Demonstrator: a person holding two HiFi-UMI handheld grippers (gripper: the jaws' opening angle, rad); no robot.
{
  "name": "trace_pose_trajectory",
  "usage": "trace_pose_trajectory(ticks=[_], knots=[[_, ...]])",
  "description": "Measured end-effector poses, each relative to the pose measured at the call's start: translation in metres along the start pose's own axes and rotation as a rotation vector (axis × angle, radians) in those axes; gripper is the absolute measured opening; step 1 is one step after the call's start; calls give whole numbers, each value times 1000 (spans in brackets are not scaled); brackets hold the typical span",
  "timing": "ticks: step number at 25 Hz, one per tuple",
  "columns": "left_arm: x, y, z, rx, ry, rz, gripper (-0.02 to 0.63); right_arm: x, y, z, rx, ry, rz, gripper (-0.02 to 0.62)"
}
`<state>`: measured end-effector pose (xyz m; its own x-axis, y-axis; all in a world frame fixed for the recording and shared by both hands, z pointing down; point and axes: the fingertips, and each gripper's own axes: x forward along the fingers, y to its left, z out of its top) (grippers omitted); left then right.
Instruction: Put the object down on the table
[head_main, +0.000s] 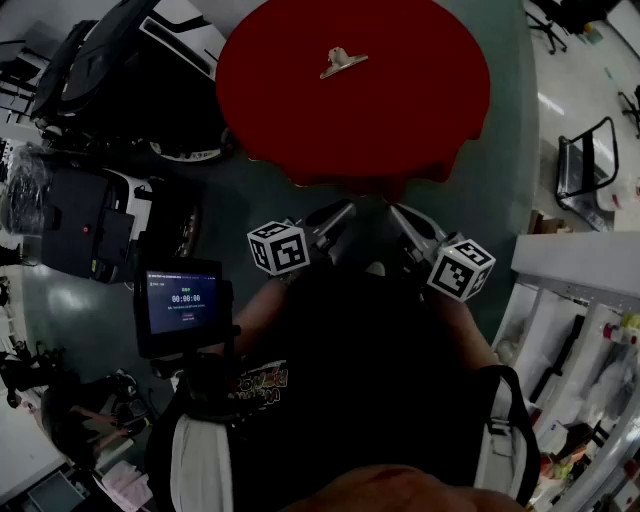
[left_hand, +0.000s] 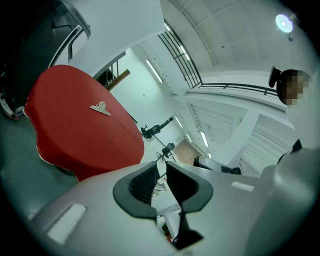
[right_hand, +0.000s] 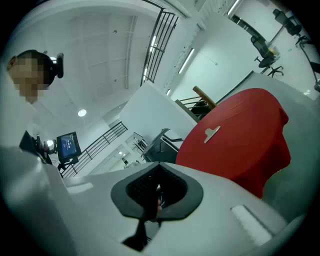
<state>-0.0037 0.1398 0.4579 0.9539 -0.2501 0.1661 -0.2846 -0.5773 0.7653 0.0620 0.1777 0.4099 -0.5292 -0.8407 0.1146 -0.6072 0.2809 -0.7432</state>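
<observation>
A silver metal clip (head_main: 342, 62) lies on the round red table (head_main: 400, 120), near its far side and well away from both grippers. It also shows as the clip (left_hand: 101, 108) on the table (left_hand: 75, 140) in the left gripper view, and as the clip (right_hand: 212, 133) on the table (right_hand: 245, 150) in the right gripper view. My left gripper (head_main: 345, 208) (left_hand: 161, 175) is held close to the body just short of the table's near edge, its jaws a narrow gap apart with nothing between them. My right gripper (head_main: 398, 210) (right_hand: 158, 194) sits beside it, shut and empty.
Black cases and equipment (head_main: 110, 90) crowd the floor at the left. A small lit screen (head_main: 182, 300) hangs at chest height on the left. White shelving (head_main: 580, 320) stands at the right, and a black chair frame (head_main: 585, 160) beyond it.
</observation>
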Motion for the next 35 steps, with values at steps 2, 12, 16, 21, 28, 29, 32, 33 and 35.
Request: trace_pose_trajectory(ticks=[2, 12, 16, 21, 28, 29, 32, 33, 35], knots=[[0, 0, -1, -7, -4, 6, 71, 1, 0, 1, 0, 12, 5, 2], [5, -1, -3, -31, -22, 34, 71, -4, -2, 7, 7, 19, 31, 2], [11, -7, 3, -19, -3, 27, 71, -6, -2, 18, 16, -6, 19, 3], [27, -6, 2, 11, 1, 53, 72, -20, -21, 24, 56, -22, 22, 3], [42, 47, 36, 77, 30, 151, 75, -14, -44, 42, 79, -53, -14, 5], [49, 58, 45, 81, 34, 153, 75, -11, -50, 46, 84, -58, -29, 5], [69, 92, 71, 76, 50, 148, 75, 6, -67, 61, 89, -82, -79, 5], [76, 104, 80, 72, 57, 143, 74, 14, -73, 68, 88, -93, -96, 5], [92, 129, 99, 69, 75, 139, 74, 31, -87, 84, 93, -117, -129, 5]])
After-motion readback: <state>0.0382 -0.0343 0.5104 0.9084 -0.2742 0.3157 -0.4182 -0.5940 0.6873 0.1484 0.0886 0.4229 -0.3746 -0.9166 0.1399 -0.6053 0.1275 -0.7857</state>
